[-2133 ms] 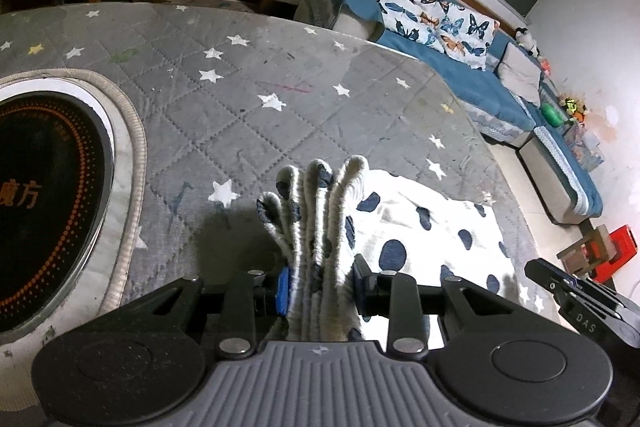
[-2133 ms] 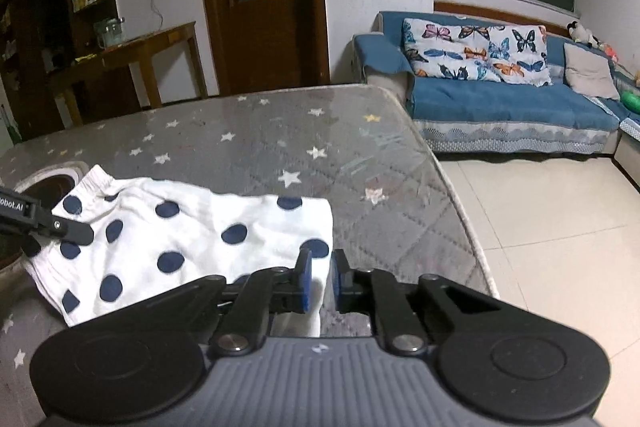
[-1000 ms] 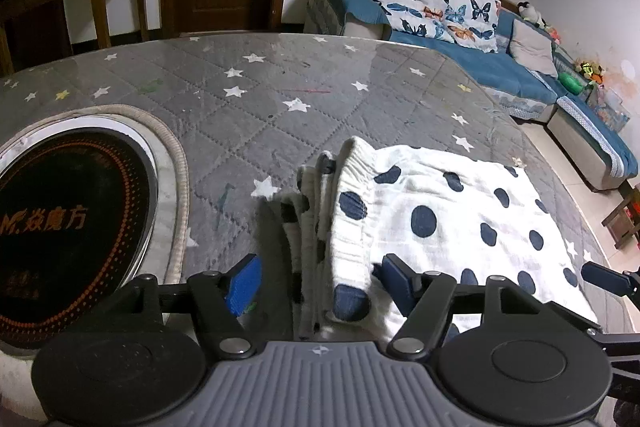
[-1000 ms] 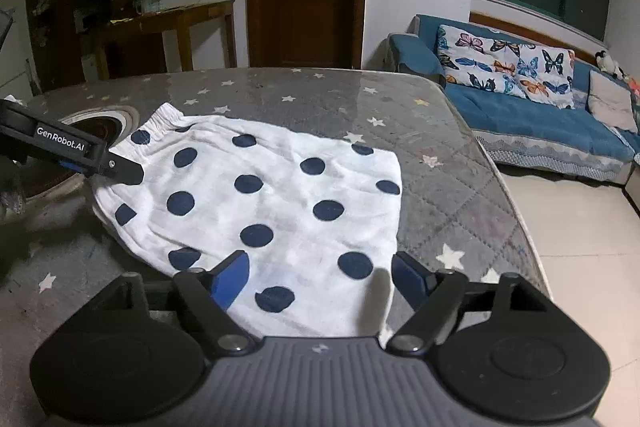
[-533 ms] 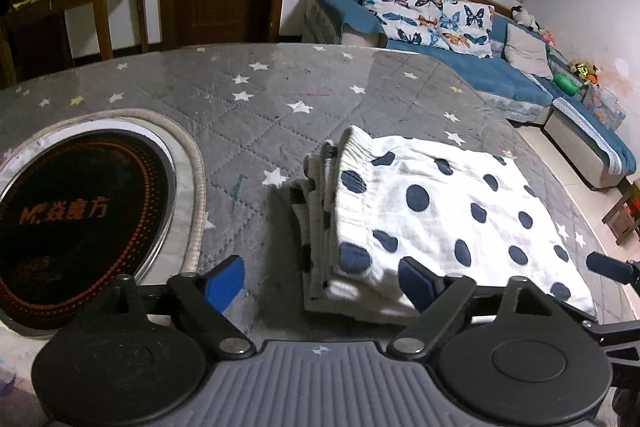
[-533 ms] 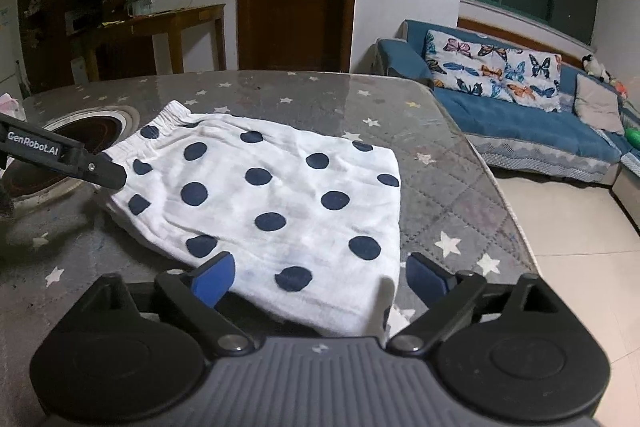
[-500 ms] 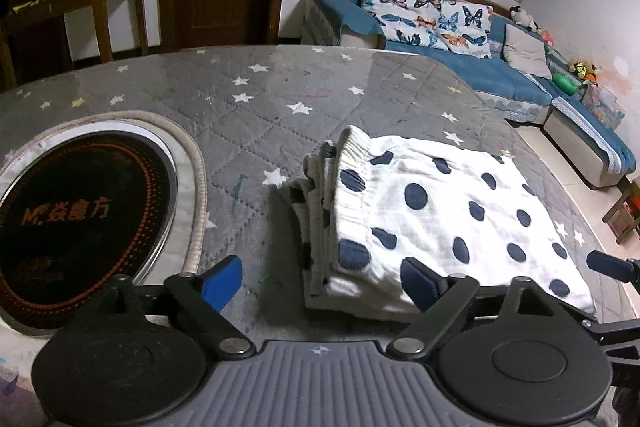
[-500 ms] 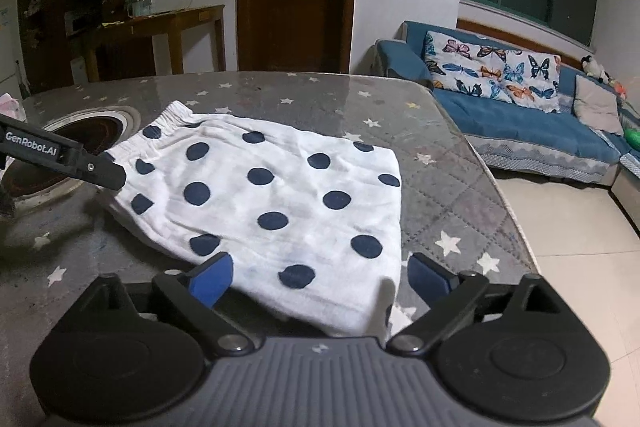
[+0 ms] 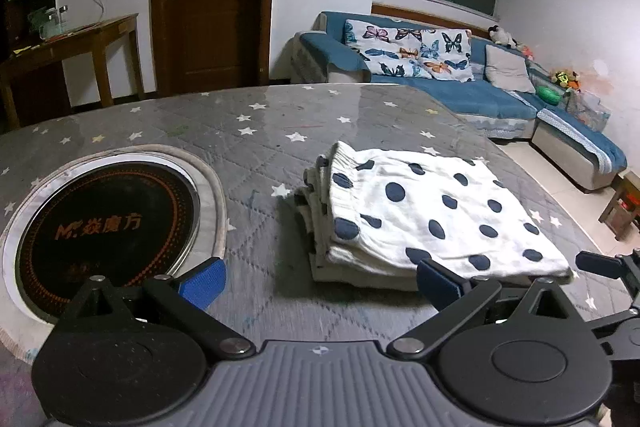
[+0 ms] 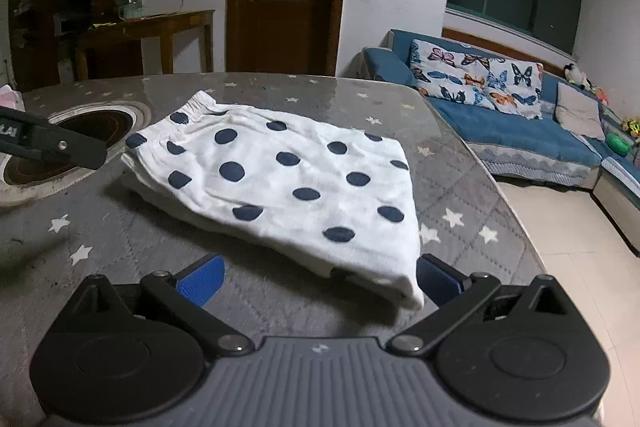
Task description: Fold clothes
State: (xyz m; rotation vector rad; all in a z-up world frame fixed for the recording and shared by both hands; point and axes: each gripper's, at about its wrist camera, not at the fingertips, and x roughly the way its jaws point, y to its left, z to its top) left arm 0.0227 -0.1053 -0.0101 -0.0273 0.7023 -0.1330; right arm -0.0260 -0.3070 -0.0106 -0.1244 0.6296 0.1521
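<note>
A white garment with dark blue dots [image 9: 424,211] lies folded in several layers on the grey star-patterned table [image 9: 280,123]; its elastic waistband end faces left. My left gripper [image 9: 318,285] stands open just short of the stack's near edge, holding nothing. In the right wrist view the same folded garment [image 10: 288,183] lies flat, and my right gripper [image 10: 318,279] is open with the cloth's near corner between and beyond its blue pads, not pinched. The left gripper's finger [image 10: 52,145] shows at the left edge there.
A round black cooktop [image 9: 104,223] with a pale rim is set into the table at the left. The table's right edge [image 10: 496,187] drops to a tiled floor. A blue sofa [image 9: 460,83] with butterfly cushions, a wooden door and a side table stand behind.
Both grippers have let go of the garment, opened wide and drawn back and upward. The folded garment now rests flat on the table.
</note>
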